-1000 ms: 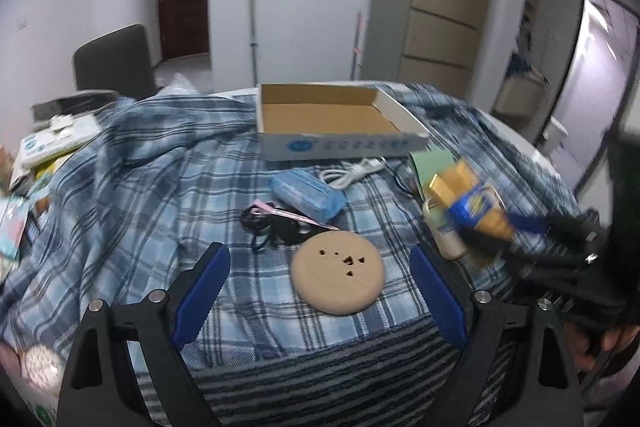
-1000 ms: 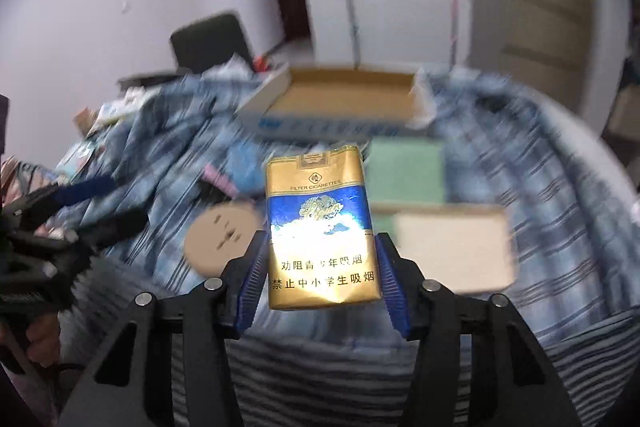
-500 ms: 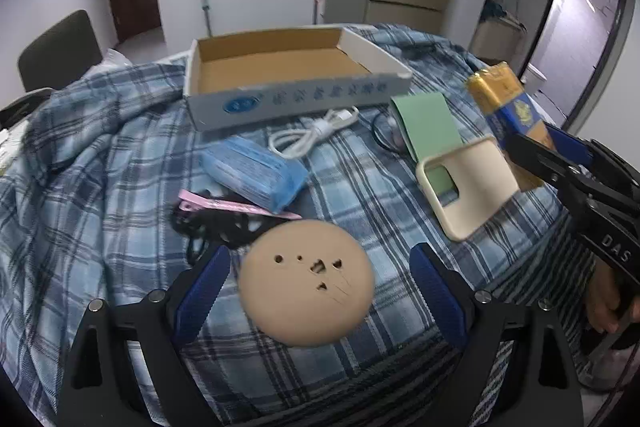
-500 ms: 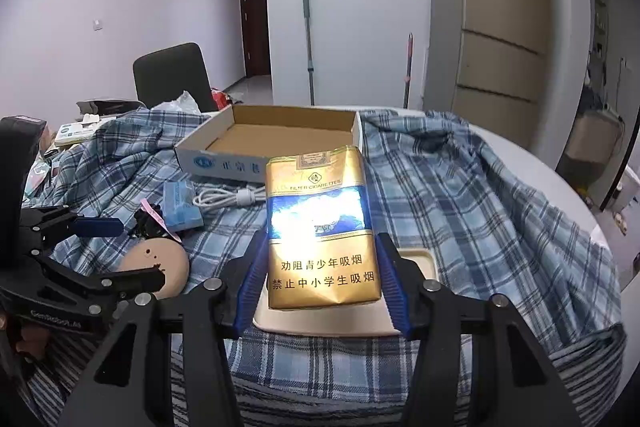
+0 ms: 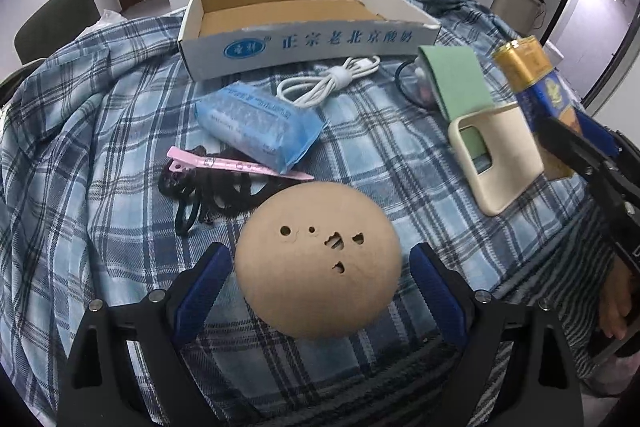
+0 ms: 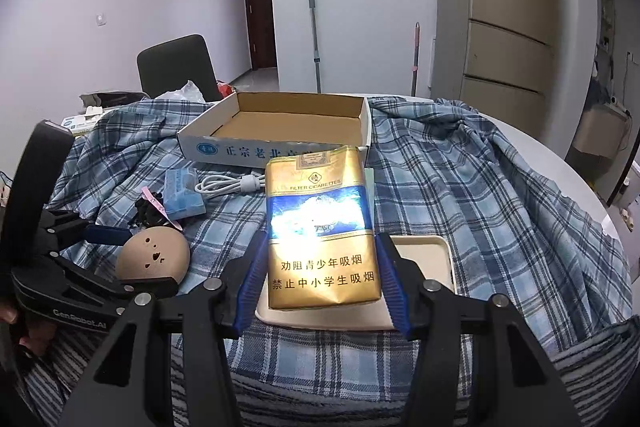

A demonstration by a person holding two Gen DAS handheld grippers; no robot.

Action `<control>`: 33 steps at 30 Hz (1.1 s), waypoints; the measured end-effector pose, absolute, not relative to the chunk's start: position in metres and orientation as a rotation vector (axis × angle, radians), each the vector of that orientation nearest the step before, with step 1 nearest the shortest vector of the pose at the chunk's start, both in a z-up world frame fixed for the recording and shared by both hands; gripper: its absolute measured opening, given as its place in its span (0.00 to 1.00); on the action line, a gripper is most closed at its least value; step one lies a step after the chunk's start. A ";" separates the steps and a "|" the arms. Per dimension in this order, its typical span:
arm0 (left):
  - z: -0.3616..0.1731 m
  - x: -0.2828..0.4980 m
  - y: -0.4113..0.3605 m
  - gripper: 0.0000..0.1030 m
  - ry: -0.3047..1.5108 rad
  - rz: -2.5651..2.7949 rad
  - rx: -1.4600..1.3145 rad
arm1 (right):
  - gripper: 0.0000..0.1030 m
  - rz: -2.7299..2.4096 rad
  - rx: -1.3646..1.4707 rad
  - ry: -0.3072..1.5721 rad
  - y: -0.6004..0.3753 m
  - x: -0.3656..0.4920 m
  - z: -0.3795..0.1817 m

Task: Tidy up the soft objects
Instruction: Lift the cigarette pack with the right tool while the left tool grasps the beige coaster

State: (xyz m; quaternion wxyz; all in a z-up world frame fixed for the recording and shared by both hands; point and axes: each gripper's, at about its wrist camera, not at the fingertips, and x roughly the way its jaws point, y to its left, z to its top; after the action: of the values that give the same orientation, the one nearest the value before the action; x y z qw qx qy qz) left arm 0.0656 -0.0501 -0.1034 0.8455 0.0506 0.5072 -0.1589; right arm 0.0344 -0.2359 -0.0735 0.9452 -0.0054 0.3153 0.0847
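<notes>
Box (image 5: 288, 7) empty. Right claw (image 6: 322, 281) grasping cigarette pack (image 6: 320, 231). Left claw (image 5: 318, 281) released, straddling sponge (image 5: 318, 259). Tissue pack (image 5: 258, 123), sponge unsorted before box.

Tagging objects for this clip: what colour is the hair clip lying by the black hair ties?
Pink; the hair clip shows best in the left wrist view.

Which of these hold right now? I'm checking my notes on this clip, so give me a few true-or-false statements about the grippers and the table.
1. The right gripper is shut on the cigarette pack. True.
2. The cardboard box holds the tissue pack. False: the box shows only bare cardboard inside; the tissue pack lies on the plaid cloth.
3. The left gripper is open, its fingers either side of the tan sponge. True.
4. The pink hair clip lies on the phone case. False: it lies across the black hair ties.
</notes>
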 end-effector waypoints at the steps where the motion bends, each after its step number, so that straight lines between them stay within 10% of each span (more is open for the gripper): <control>1: -0.105 0.066 -0.051 0.90 1.076 -0.328 0.112 | 0.50 0.173 -0.011 0.642 -0.236 0.034 -0.074; 33: -0.013 0.024 -0.016 0.80 0.660 -0.263 -0.043 | 0.51 0.213 0.048 0.488 -0.238 0.022 -0.026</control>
State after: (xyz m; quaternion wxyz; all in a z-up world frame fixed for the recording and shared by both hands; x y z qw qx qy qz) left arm 0.0238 -0.0162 -0.0130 0.9373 -0.0211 0.3233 -0.1287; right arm 0.0220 -0.2379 -0.0256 0.9645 0.0239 0.2411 0.1052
